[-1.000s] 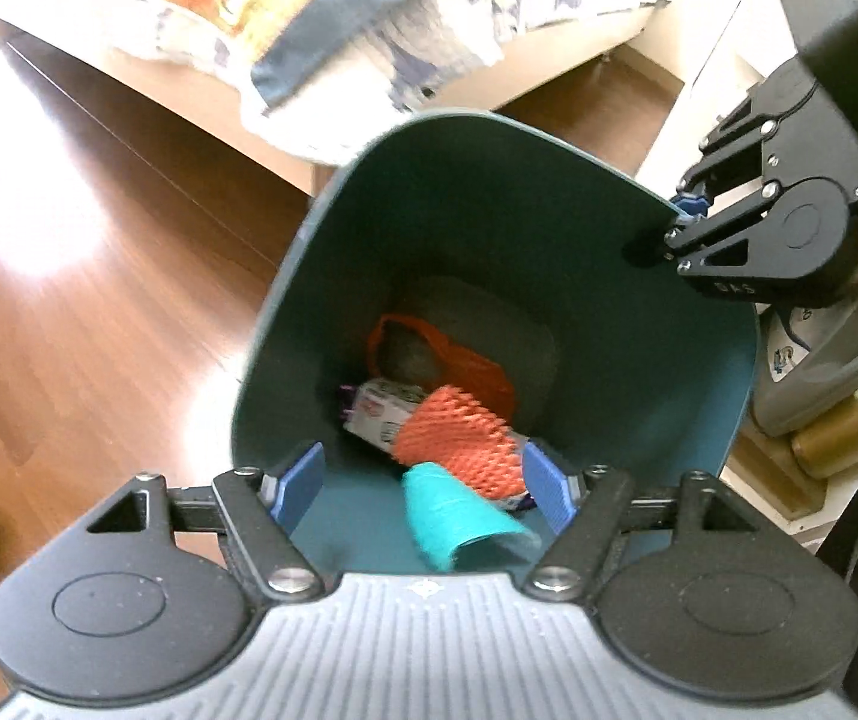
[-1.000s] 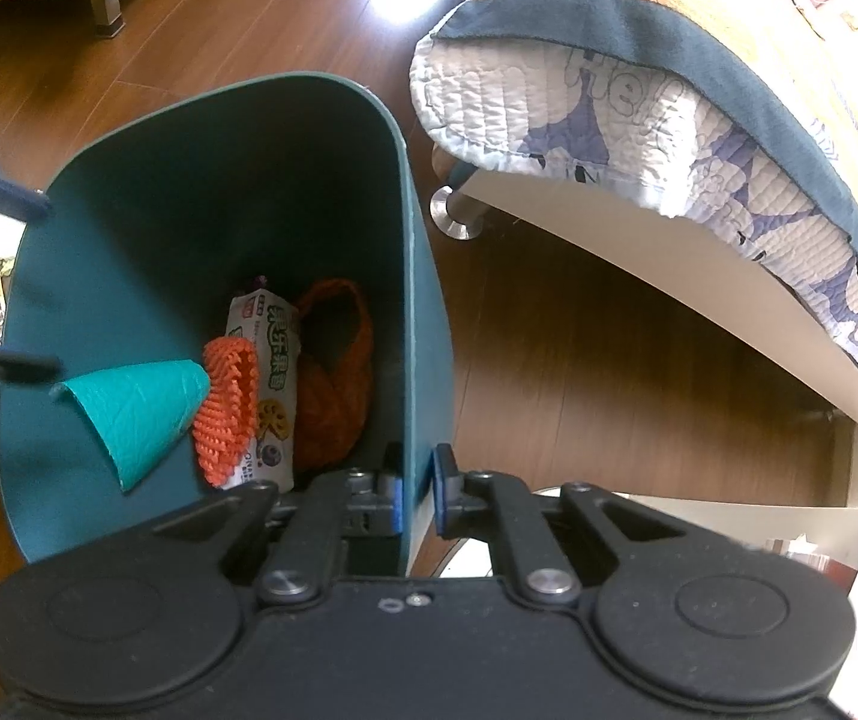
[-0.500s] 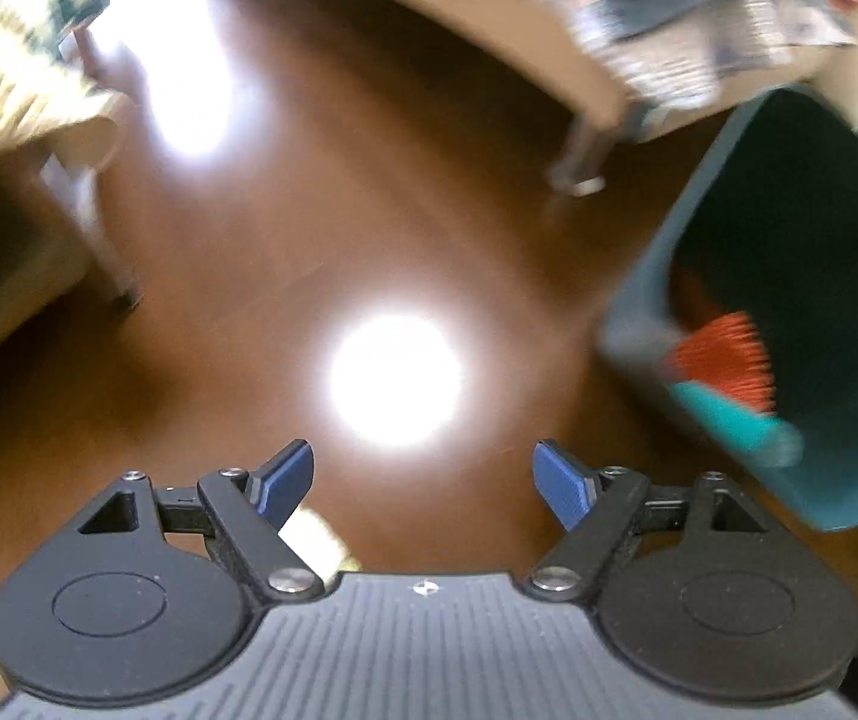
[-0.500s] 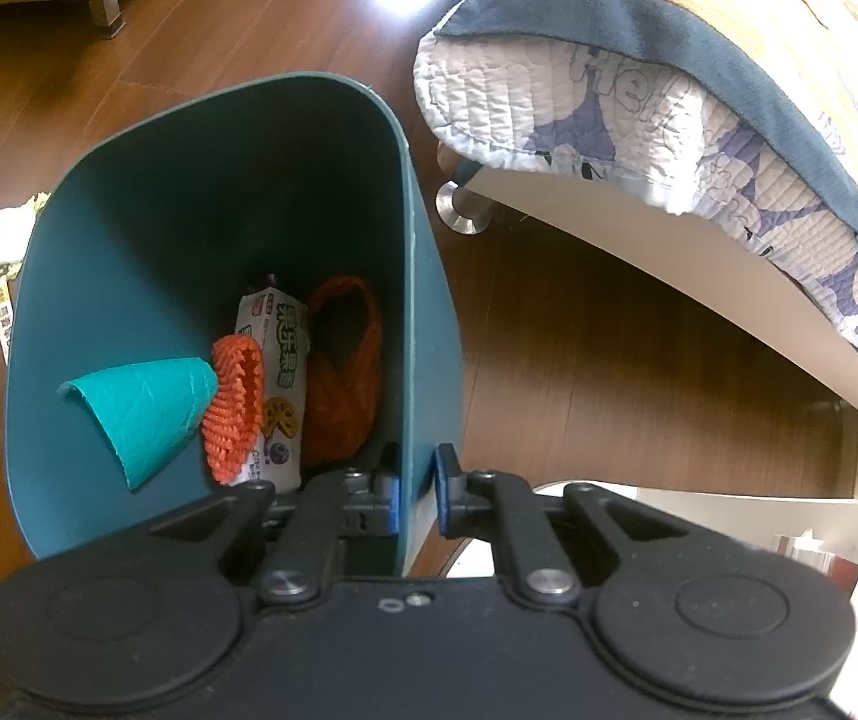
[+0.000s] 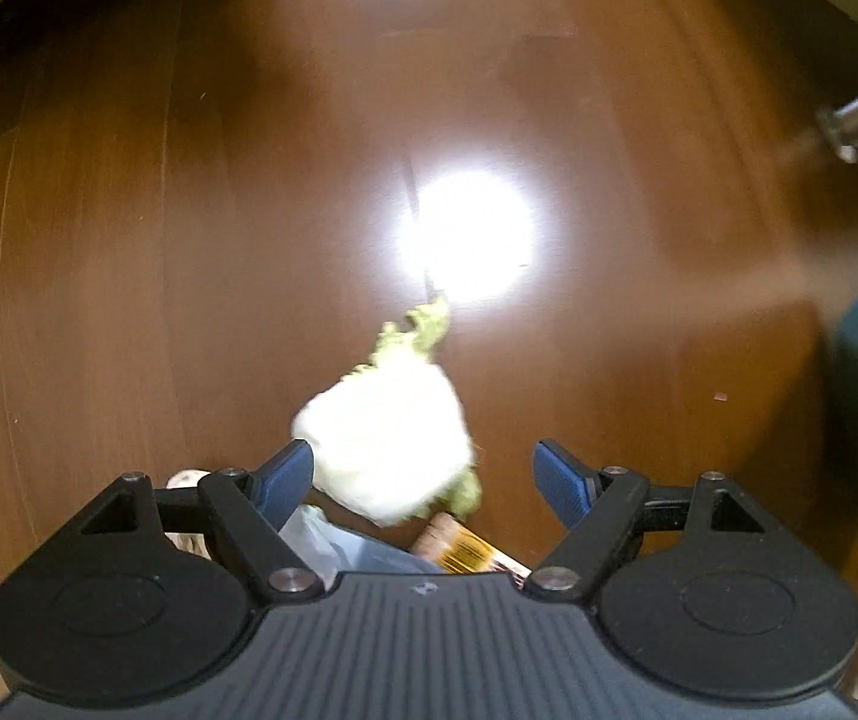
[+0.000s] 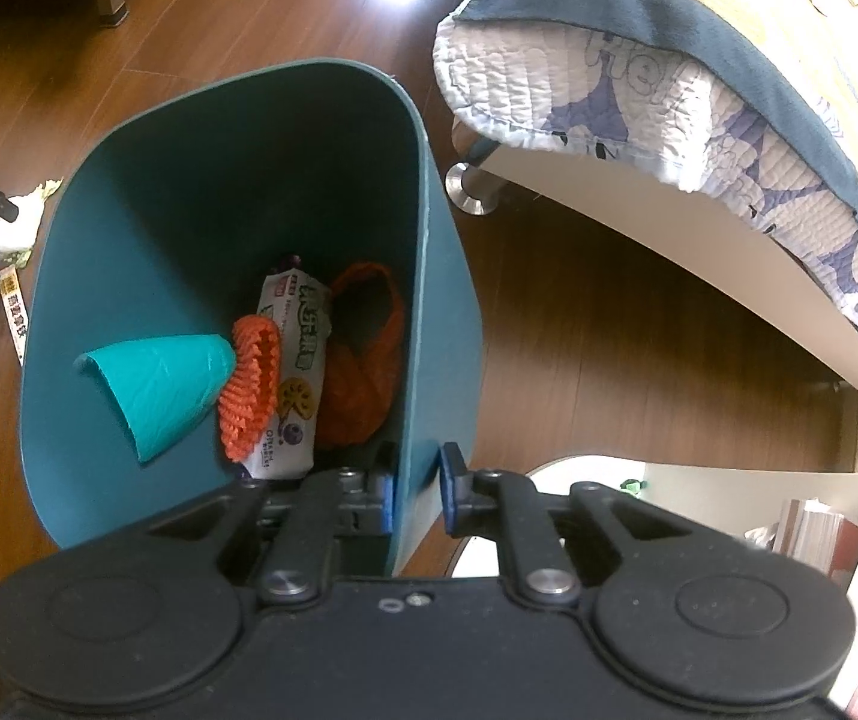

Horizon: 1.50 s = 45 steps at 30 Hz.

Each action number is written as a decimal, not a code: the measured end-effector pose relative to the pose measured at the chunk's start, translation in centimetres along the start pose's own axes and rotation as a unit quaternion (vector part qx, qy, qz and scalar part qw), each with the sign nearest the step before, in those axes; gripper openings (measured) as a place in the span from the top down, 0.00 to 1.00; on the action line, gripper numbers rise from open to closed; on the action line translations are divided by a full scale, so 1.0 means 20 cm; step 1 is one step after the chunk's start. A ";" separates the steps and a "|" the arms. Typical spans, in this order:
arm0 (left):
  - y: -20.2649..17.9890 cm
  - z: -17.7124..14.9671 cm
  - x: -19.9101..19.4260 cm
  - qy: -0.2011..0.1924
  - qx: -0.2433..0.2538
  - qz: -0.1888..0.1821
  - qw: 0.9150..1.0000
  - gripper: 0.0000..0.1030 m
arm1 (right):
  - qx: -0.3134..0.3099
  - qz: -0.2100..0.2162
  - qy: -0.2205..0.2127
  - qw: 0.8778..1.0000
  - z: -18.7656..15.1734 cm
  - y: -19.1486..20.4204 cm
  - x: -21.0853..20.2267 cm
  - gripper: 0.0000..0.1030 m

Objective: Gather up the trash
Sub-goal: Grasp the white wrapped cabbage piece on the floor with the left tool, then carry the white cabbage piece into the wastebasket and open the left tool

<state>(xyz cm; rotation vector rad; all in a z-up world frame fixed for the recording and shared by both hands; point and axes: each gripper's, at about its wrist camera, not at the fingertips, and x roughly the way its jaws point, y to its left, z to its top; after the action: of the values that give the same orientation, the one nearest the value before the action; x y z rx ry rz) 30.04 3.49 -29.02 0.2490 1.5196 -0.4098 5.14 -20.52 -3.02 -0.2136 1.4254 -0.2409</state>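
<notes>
Upright, teal bin (image 6: 447, 324), mouth skyward

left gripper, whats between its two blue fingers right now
In the left wrist view, the left gripper stands open over a pale leafy vegetable scrap lying on the wood floor, nearer its left finger.

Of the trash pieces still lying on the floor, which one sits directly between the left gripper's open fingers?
The pale cabbage scrap with green leafy ends. The plastic wrapper and brown packet lie nearer the left gripper body, partly hidden.
</notes>
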 end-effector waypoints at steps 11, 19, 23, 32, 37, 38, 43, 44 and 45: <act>0.08 0.00 0.15 -0.013 -0.100 -0.007 0.995 0.12 | -0.010 0.000 0.004 1.000 0.03 0.03 0.00 0.86; 0.09 -0.03 0.26 0.021 -0.149 0.034 0.988 0.12 | -0.015 0.001 0.001 1.000 0.04 0.04 -0.01 0.86; 0.11 -0.01 0.27 0.022 -0.163 0.036 0.986 0.12 | -0.013 0.000 0.000 1.000 0.04 0.04 -0.02 0.86; 0.07 0.00 0.28 0.017 -0.152 0.056 0.987 0.16 | -0.016 0.000 -0.001 1.000 0.04 0.04 -0.02 0.86; 0.07 -0.03 0.26 0.009 -0.145 0.055 0.988 0.26 | -0.022 0.000 -0.004 1.000 0.04 0.05 -0.02 0.86; 0.07 -0.04 0.25 0.008 -0.143 0.052 0.988 0.27 | -0.023 -0.001 -0.005 1.000 0.04 0.05 -0.02 0.86; 0.09 -0.08 0.18 0.002 -0.140 0.040 0.989 0.28 | -0.024 -0.003 -0.009 1.000 0.04 0.05 -0.02 0.87; 0.09 -0.08 0.18 -0.001 -0.138 0.039 0.990 0.28 | -0.023 -0.004 -0.010 1.000 0.04 0.05 -0.02 0.87; 0.11 -0.07 0.16 -0.005 -0.134 0.037 0.990 0.28 | -0.021 -0.005 -0.011 1.000 0.04 0.04 -0.02 0.87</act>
<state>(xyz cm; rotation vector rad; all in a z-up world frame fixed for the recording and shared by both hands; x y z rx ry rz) 29.64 5.78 -32.55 0.0912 1.5312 -0.1440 5.91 -19.63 -2.78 -0.2565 1.4092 -0.2157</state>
